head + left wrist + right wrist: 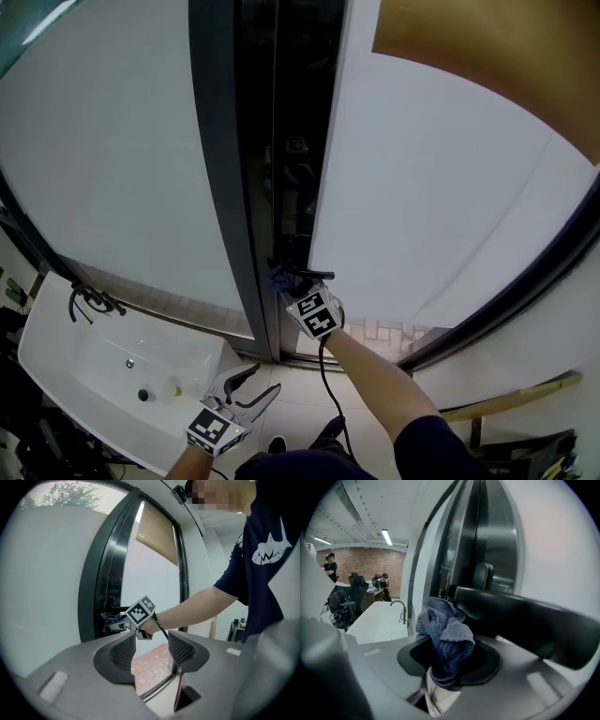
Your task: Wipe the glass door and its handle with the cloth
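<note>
Cloth [447, 637] clamped by right gripper [292, 277] at handle [525, 620] | left gripper [150, 651] fingers [124, 652] apart

My gripper [450, 657] has its jaws closed on the cloth [446, 637], a blue bunch that stands up out of them in folds. Just past the cloth, the handle [525, 620] runs as a thick dark bar from the middle out to the right; the cloth's top sits right at its near end, and I cannot tell whether they touch. Behind the handle rises the dark door frame [464, 541], with pale glass [555, 536] to its right. To the left lies a white sink [377, 620] with a curved tap [399, 605]. Beyond it stand a brick wall [365, 559] and a few people [332, 566], under lit ceiling strips [386, 537].
</note>
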Demonstrator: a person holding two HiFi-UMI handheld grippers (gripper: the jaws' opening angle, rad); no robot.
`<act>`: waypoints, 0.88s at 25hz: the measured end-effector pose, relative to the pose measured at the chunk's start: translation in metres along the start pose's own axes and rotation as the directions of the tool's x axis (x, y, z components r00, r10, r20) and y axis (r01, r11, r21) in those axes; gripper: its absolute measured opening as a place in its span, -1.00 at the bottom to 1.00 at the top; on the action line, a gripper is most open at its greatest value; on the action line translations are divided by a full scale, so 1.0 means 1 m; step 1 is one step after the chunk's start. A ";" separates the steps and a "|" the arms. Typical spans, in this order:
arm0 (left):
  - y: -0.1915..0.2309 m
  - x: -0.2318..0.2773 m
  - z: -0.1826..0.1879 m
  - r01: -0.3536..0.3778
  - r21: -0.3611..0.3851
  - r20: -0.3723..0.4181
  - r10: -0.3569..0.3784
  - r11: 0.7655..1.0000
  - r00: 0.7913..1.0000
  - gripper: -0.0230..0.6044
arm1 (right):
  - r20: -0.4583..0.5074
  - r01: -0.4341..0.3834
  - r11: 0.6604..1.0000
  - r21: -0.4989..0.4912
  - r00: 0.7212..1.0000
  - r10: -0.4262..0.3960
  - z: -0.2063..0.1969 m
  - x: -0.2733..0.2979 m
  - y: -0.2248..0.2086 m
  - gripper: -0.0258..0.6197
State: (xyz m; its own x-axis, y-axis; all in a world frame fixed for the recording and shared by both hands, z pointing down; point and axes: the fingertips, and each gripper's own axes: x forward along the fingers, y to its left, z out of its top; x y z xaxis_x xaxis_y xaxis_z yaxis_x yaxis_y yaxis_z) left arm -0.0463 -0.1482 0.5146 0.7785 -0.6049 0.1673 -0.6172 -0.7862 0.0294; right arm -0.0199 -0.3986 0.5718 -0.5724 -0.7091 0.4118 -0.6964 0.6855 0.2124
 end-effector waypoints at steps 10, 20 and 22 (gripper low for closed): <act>-0.006 0.002 0.003 0.015 0.018 -0.005 -0.015 1.000 1.000 -0.25 | -0.177 0.059 0.997 -0.058 0.982 -0.068 -0.092 -0.033 -0.028 -0.48; -0.006 -0.001 0.003 0.009 0.016 -0.014 -0.009 1.000 1.000 -0.25 | 0.122 -0.019 0.936 0.351 0.992 -0.025 -0.004 -0.024 -0.017 -0.47; -0.005 -0.003 0.005 0.000 0.011 -0.020 0.001 1.000 1.000 -0.25 | 0.142 -0.017 0.896 0.444 0.989 -0.052 0.007 -0.014 -0.019 -0.47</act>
State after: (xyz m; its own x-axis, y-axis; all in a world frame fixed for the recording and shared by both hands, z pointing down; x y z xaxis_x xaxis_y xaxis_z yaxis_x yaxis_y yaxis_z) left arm -0.0443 -0.1430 0.5087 0.7758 -0.6027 0.1867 -0.6162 -0.7874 0.0187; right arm -0.0018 -0.4023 0.5555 -0.5910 -0.7600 0.2704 -0.8066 0.5525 -0.2101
